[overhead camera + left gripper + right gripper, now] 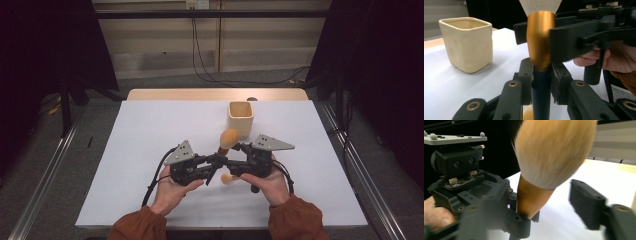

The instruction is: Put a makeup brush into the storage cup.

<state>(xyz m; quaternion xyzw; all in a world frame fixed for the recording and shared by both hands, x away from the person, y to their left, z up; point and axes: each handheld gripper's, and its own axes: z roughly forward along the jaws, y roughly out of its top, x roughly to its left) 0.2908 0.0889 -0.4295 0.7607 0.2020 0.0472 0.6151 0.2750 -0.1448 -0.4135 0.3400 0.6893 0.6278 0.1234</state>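
A make-up brush (229, 138) with a fluffy tan head (551, 152), a gold ferrule (540, 40) and a dark handle stands upright above the white table. My left gripper (218, 159) (541, 75) is shut on the dark handle just below the ferrule. My right gripper (231, 152) (541, 205) comes in from the right. Its jaws stand on either side of the gold ferrule, and in the right gripper view a gap shows between the right-hand jaw and the brush. A cream square cup (241, 117) (466, 45) stands empty behind the brush.
A small orange rounded thing (229, 178) lies on the white table sheet (150, 150) under the two grippers. The table's wooden far edge (215, 94) lies behind the cup. Dark stands flank the table on both sides.
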